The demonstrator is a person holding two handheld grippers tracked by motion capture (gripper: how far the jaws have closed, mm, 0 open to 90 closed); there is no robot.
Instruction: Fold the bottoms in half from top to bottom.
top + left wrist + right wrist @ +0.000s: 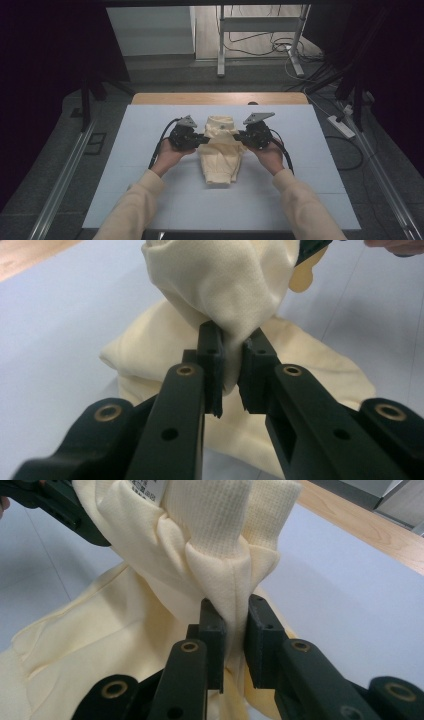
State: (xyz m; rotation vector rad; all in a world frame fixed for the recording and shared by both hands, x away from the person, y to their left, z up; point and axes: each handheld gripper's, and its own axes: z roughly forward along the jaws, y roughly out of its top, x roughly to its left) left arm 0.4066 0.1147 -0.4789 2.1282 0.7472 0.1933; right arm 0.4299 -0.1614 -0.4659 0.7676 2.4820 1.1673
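Mid-surface, both grippers hold a cream garment partly lifted; fold looks under way, not finished.
High view: garment (220, 150) on white surface (125, 165), top end raised between left gripper (204, 140) and right gripper (239, 137), lower part already narrow and bunched, resting flat; laying down and final folds left, by my read. Left gripper view: left gripper (231, 365) clenched on a pinch of cloth. Right gripper view: right gripper (234, 630) clenched on a ribbed fold by the label (147, 487). No containers anywhere.
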